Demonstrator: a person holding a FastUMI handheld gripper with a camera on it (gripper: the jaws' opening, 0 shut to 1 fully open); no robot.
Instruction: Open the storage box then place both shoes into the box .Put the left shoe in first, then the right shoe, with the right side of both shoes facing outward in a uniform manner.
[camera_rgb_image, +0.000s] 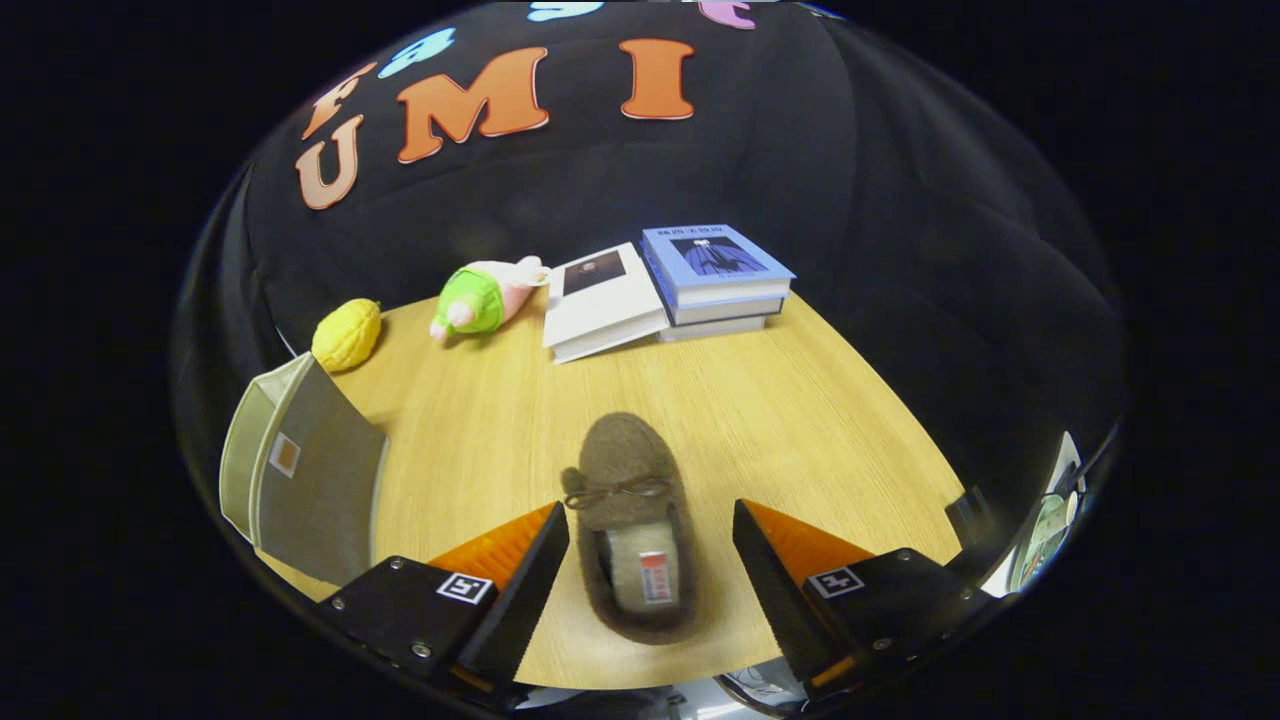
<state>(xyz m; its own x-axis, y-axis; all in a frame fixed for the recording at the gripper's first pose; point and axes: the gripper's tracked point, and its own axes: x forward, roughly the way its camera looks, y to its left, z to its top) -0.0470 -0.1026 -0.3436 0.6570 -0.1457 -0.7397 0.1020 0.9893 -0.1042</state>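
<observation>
Gripper (650, 525) fingers stand spread wide apart, one on each side of a brown slipper (632, 525), neither finger pressing on it — a gap shows on both sides, narrower on the left.

Largest in view is the wooden table (800, 420), light oak in tone, backed by the booth's black cloth wall. Next comes the storage box (300, 480), grey-beige fabric, standing off to the left of the left finger at the table's near edge; a flat panel of it with a small orange-and-white tag faces this way, and whether it is open cannot be told from here.

Beyond the fingers, at the far side of the table, sits a stack of books (718, 280) with a blue cover on top, and a white book (603, 300) leans against that stack's left side, touching it.

The slipper lies flat on the table between the fingers, its toe pointing away toward the books, a small bow across its top and a pale insole with a red label showing in its opening. It is well apart from the box.

Left of the white book lies a plush toy (485, 297) in green and pink, just beside the book's corner. Further left — near the box's far end — rests a yellow lemon-like toy (346, 335).
</observation>
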